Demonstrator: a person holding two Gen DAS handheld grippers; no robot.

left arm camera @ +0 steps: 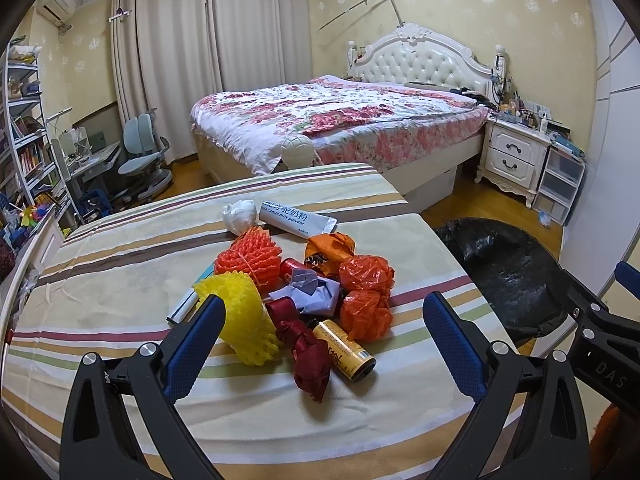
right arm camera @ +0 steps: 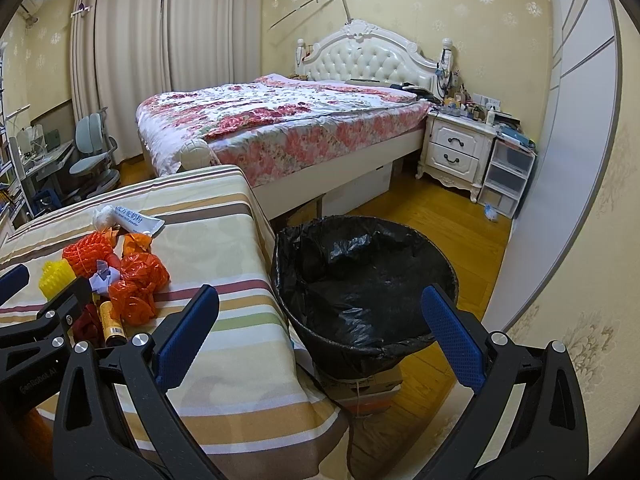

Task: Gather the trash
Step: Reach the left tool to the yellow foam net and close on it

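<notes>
- Left wrist view: the left gripper [left arm camera: 322,316] is spread wide and grasps nothing. It hovers just before the trash pile [left arm camera: 304,292], which lies between and beyond its fingers on the striped cloth [left arm camera: 120,264].
- In the pile I see a yellow foam net [left arm camera: 240,320] touching the left finger, an orange foam net [left arm camera: 248,260], crumpled orange bags [left arm camera: 366,292], a dark red wrapper [left arm camera: 304,356], a yellow can [left arm camera: 344,350], a white paper ball [left arm camera: 239,216] and a milk powder sachet [left arm camera: 298,220] at the far side.
- To the right of the fingers, lower than the surface, stands the bin with black bag [left arm camera: 504,276]. The right gripper [left arm camera: 600,320] shows at the right edge.
- Right wrist view: the right gripper [right arm camera: 320,308] is also released and empty. The bin with black bag [right arm camera: 360,280] is between its fingers, just ahead, and its inside looks empty as far as I can see.
- The trash pile [right arm camera: 116,276] is to the left of the fingers, behind the left gripper [right arm camera: 52,300].
- My judgement: the collecting has not really started; all pieces wait on the cloth.
- The room is a bedroom: a floral bed [right arm camera: 280,120], a nightstand [right arm camera: 456,148], curtains [right arm camera: 132,40] and a wooden floor [right arm camera: 460,216].
</notes>
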